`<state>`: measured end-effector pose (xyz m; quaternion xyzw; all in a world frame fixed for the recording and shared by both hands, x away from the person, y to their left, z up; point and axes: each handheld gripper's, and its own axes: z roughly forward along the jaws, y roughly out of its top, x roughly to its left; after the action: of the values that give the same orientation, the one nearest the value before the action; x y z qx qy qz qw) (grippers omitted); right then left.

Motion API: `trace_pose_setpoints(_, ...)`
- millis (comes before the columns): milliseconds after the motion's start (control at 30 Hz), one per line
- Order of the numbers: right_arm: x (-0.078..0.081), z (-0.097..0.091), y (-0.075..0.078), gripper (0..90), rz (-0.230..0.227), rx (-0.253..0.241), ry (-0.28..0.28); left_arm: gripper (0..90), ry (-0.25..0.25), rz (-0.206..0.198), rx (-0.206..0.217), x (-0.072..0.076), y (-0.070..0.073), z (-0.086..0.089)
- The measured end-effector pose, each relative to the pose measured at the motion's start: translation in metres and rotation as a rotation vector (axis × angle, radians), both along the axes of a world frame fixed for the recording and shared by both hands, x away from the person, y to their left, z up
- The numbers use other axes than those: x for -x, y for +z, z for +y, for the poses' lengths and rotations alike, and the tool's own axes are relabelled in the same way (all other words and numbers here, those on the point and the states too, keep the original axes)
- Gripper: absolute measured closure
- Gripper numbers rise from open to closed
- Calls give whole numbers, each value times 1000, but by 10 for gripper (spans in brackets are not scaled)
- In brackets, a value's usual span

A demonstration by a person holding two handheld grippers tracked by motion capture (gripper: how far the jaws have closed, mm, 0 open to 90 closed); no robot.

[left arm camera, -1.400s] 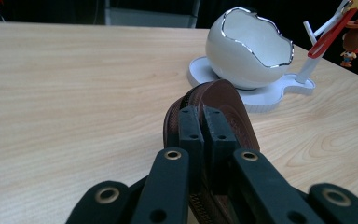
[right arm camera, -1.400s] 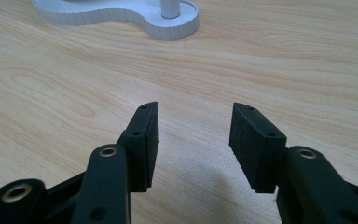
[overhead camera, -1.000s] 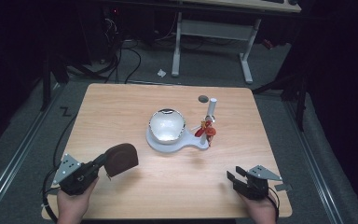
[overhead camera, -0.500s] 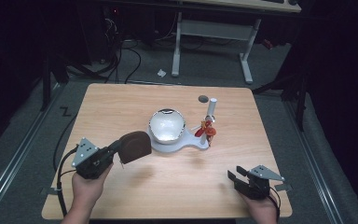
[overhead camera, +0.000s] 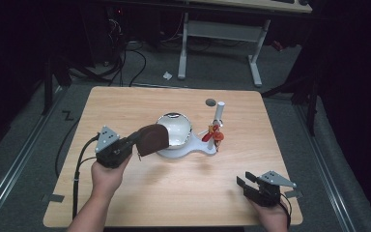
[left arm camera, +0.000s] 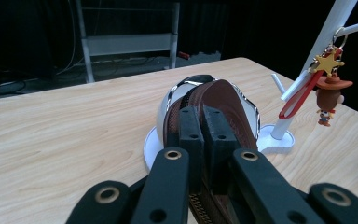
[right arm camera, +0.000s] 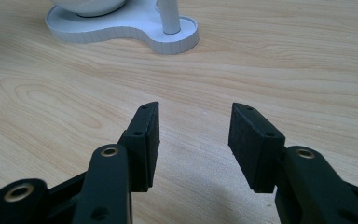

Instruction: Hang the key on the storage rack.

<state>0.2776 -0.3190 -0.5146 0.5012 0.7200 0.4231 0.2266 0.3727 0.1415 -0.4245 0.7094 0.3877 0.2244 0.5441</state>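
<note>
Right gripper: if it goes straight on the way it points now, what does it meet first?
Probably the white stand; the open right gripper has bare table before it.

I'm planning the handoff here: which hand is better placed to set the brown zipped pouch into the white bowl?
Left: the left gripper already clamps the brown zipped pouch beside the white bowl; the right gripper sits open farther away.

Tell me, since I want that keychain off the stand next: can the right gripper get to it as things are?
Probably yes. The right gripper is open and empty near the table's front edge, with bare wood between it and the keychain hanging on the white stand. The left gripper, with its brown pouch, is on the bowl's other side.
</note>
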Motion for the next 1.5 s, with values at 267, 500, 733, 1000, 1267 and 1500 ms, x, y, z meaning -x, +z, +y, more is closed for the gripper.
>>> trace_pose_setpoints(267, 1, -2, 1, 535, -2, -4, 0, 875, -11, 24, -4, -15, 3, -17)
trace_pose_setpoints(500, 0, 0, 1, 536, -3, 0, 12, 875, -3, 41, -14, -21, -1, -24)
trace_pose_setpoints(733, 0, -1, 0, 536, -3, 0, 14, 874, 20, 56, 3, -28, -4, -24)
trace_pose_setpoints(1000, 0, 0, 1, 537, -2, -1, 18, 873, 41, 92, 10, -36, -9, -30)
trace_pose_setpoints(1267, -3, -1, -2, 536, 10, -4, 24, 870, 73, 118, -5, -45, -9, -37)
trace_pose_setpoints(1500, -2, -1, -2, 536, 14, -4, 30, 863, 99, 125, -30, -51, -10, -44)
